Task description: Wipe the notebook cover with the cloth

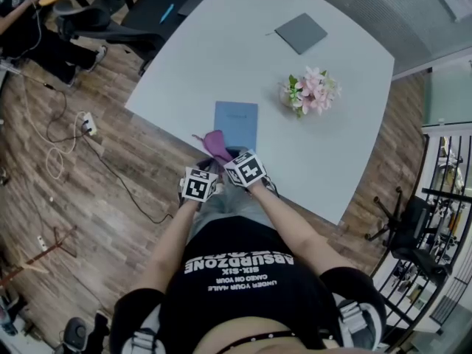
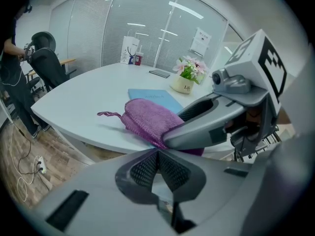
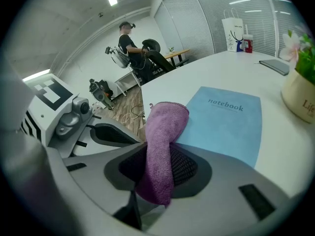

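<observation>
Notebook (image 3: 224, 121) first: it's a light blue one, closed and flat on the white counter (image 1: 295, 72), close to the edge nearest me, with the word "notebook" printed on its cover. I have the purple cloth (image 3: 162, 132) clamped in the right gripper (image 3: 165, 167). Its jaws are pinched on one end of the cloth, and the rest runs forward and rests folded over on the counter at the notebook's near left corner. From the head view I read the cloth as overlapping that corner slightly. Most of the cover is bare. A small hanging loop sticks out from the cloth's left side and lies on the counter.

My left gripper (image 2: 158, 154) hangs just left of the right one, off the counter's edge, over the wooden floor (image 1: 110, 220). Its two ribbed pads (image 2: 145, 167) are pressed together at the tips with nothing between them, and it touches neither the cloth nor the notebook.

On the counter to the right of the notebook, apart from it, stands a pot of pink flowers (image 1: 310, 91). Farther back lies a dark grey folder (image 1: 301, 32). A white paper bag (image 3: 231, 31) stands at the far side. Beyond the counter, a person (image 3: 129, 45) stands by a black office chair (image 3: 156, 53).
</observation>
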A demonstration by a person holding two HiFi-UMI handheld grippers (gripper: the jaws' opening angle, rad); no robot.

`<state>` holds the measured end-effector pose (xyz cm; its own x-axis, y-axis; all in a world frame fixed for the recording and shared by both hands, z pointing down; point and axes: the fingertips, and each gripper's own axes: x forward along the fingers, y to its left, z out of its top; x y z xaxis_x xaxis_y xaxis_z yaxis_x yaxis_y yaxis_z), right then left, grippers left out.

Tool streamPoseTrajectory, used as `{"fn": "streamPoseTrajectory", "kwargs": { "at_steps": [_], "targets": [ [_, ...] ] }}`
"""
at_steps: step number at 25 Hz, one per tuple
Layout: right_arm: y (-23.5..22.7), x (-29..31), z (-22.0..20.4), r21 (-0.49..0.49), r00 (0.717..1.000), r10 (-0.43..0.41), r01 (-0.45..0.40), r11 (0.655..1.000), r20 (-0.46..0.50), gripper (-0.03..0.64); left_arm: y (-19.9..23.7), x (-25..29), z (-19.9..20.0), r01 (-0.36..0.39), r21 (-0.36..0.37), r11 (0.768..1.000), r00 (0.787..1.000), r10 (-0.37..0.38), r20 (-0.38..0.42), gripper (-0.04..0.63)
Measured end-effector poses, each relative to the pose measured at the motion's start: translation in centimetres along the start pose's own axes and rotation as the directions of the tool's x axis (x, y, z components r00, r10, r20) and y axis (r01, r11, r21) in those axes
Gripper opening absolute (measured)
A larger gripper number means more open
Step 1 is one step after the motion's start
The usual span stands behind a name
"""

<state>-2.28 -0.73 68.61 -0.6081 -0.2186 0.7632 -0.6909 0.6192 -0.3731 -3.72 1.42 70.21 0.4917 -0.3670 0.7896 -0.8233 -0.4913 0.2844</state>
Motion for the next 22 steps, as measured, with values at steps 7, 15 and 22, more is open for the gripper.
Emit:
{"fn": "streamPoseTrajectory", "kwargs": {
  "at_steps": [7,15,22],
  "targets": [
    [-0.6,-0.8,-0.5,0.026,1.000,0.017,-0.017,1.000,0.005,0.135,0.3,0.6,-0.3,-0.002,0.007,1.000,1.000,0.002,0.013,0.017],
    [-1.7,-1.7,-1.4,0.077,1.000,0.012,-0.013,0.997,0.013,0.133,0.4,0.5,-0.4,-0.009,0.011,1.000,1.000,0.009,0.007,0.017],
    [-3.1,-3.1,-1.9,0.132,1.000,-0.003,0.000,0.991,0.029,0.133,0.2,0.5,-0.4,-0.003,0.014,1.000,1.000,0.003,0.013,0.017]
  ]
}}
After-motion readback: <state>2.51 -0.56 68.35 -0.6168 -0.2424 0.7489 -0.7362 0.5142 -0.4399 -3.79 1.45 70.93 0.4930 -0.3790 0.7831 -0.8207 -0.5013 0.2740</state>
